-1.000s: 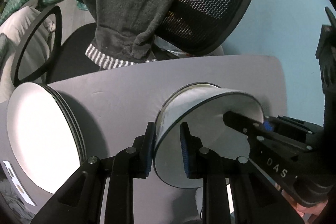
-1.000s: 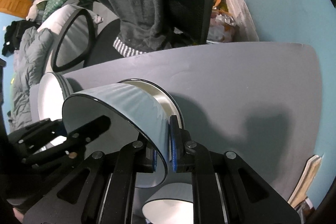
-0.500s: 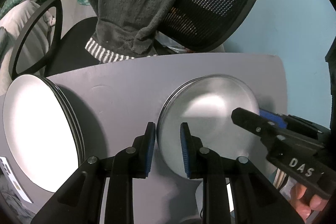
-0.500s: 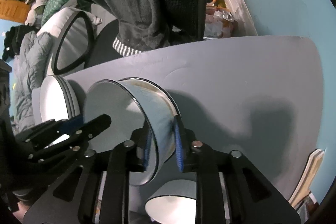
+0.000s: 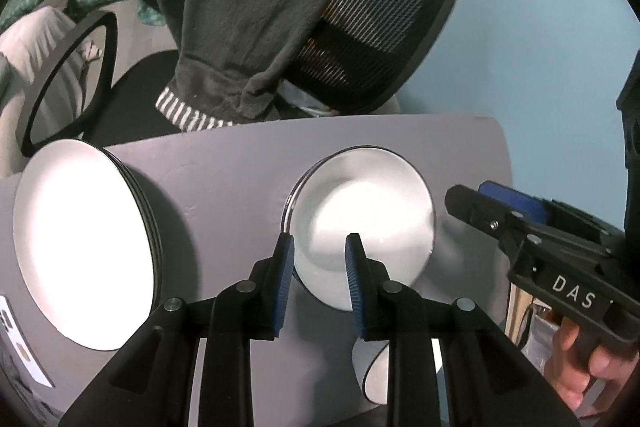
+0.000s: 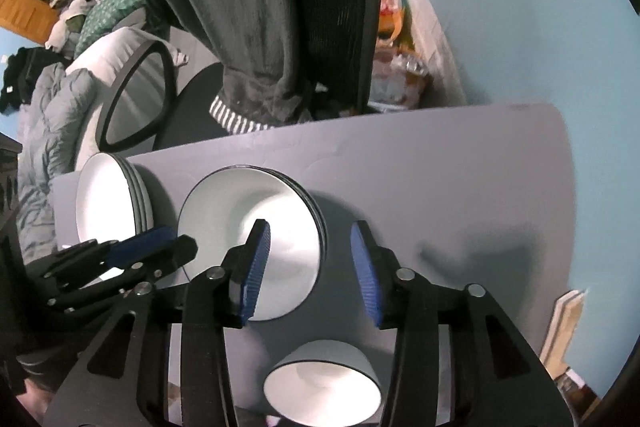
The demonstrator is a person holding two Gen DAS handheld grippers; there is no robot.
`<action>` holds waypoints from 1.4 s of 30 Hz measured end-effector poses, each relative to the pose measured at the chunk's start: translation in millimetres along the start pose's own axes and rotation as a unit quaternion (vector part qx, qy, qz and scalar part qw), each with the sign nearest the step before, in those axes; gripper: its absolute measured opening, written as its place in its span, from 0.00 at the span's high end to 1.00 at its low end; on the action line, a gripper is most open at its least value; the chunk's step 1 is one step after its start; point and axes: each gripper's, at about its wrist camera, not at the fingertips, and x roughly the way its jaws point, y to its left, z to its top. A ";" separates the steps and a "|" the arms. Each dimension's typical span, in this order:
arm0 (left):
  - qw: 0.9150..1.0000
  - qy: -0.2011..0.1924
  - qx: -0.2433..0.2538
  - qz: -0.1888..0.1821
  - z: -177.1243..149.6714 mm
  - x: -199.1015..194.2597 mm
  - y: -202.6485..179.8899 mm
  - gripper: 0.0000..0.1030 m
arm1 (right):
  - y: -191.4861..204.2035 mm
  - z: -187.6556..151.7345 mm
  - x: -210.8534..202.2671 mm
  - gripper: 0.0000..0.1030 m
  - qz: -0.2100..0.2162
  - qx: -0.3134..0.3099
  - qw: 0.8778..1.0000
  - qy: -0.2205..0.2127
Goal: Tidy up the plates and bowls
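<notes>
A stack of white bowls [image 5: 360, 223] with dark rims sits mid-table, also in the right wrist view [image 6: 256, 243]. A stack of white plates [image 5: 80, 247] lies to its left, seen too in the right wrist view [image 6: 108, 199]. A single white bowl [image 6: 324, 387] stands at the table's near edge, partly visible in the left wrist view [image 5: 378, 371]. My left gripper [image 5: 320, 271] is open at the bowl stack's near rim, its pads apart from it. My right gripper [image 6: 310, 267] is open and empty just right of the stack.
The grey table [image 6: 440, 179] stretches bare to the right. A black mesh office chair [image 5: 360, 27] with a dark grey sweater [image 5: 248, 7] draped over it stands behind the far edge. A light blue wall [image 6: 520, 27] is on the right.
The bowl held tilted by both grippers has been set down onto the stack. Both grippers have opened and let go; the right one has drawn back to the right.
</notes>
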 end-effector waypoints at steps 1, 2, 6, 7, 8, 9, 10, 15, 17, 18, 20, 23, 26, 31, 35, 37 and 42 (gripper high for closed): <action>1.000 -0.006 0.006 -0.001 -2.3 -5.0 -1.1 0.75 | 2.2 -1.9 -5.9 0.55 -0.007 -0.005 1.000 -0.008; 1.000 -0.011 0.012 -0.002 -4.4 -10.2 -2.0 0.74 | 3.5 -2.9 -10.3 0.54 -0.011 -0.009 1.000 -0.015; 0.999 -0.031 0.030 -0.015 -12.5 -29.5 -4.3 0.67 | 8.1 -9.3 -25.4 0.50 -0.027 -0.019 0.999 -0.036; 0.999 -0.034 0.033 -0.016 -14.5 -33.1 -4.5 0.67 | 8.4 -10.3 -27.9 0.49 -0.027 -0.019 0.999 -0.039; 0.999 -0.036 0.036 -0.019 -16.4 -37.1 -4.9 0.67 | 9.0 -12.8 -31.8 0.49 -0.028 -0.018 0.998 -0.044; 0.998 -0.039 0.040 -0.022 -18.5 -40.8 -5.5 0.66 | 9.2 -14.3 -33.9 0.48 -0.029 -0.017 0.998 -0.046; 0.998 -0.042 0.045 -0.024 -21.1 -44.8 -6.5 0.65 | 9.5 -17.2 -38.1 0.48 -0.030 -0.015 0.998 -0.052; 0.996 -0.052 0.066 -0.037 -34.6 -61.6 -10.0 0.62 | 10.8 -31.5 -53.6 0.41 -0.027 -0.006 0.997 -0.067; 0.994 -0.057 0.080 -0.036 -40.8 -66.9 -11.9 0.60 | 10.2 -39.2 -59.6 0.41 -0.028 0.002 0.997 -0.075; 0.994 -0.060 0.087 -0.035 -43.9 -69.1 -12.6 0.59 | 10.5 -42.5 -61.7 0.40 -0.031 0.005 0.996 -0.078; 0.992 -0.065 0.102 -0.032 -51.8 -73.6 -14.4 0.58 | 11.3 -48.3 -64.7 0.40 -0.037 0.010 0.996 -0.082; 0.990 -0.064 0.120 -0.034 -61.5 -78.0 -14.9 0.57 | 12.1 -60.4 -70.4 0.40 -0.042 0.022 0.995 -0.088; 0.988 -0.062 0.139 -0.036 -73.3 -82.0 -16.4 0.57 | 12.6 -71.9 -74.5 0.40 -0.046 0.036 0.994 -0.092; 0.983 -0.060 0.168 -0.037 -89.2 -87.2 -18.3 0.55 | 10.6 -91.9 -77.9 0.40 -0.048 0.062 0.993 -0.093; 0.981 -0.053 0.184 -0.038 -100.1 -87.6 -22.4 0.54 | 10.6 -108.4 -81.6 0.40 -0.053 0.076 0.991 -0.093; 0.980 -0.048 0.189 -0.038 -105.2 -86.4 -23.9 0.54 | 8.9 -115.8 -83.0 0.40 -0.052 0.084 0.991 -0.092; 0.977 -0.047 0.207 -0.032 -117.2 -86.2 -30.2 0.54 | 2.6 -136.4 -89.1 0.40 -0.062 0.107 0.988 -0.097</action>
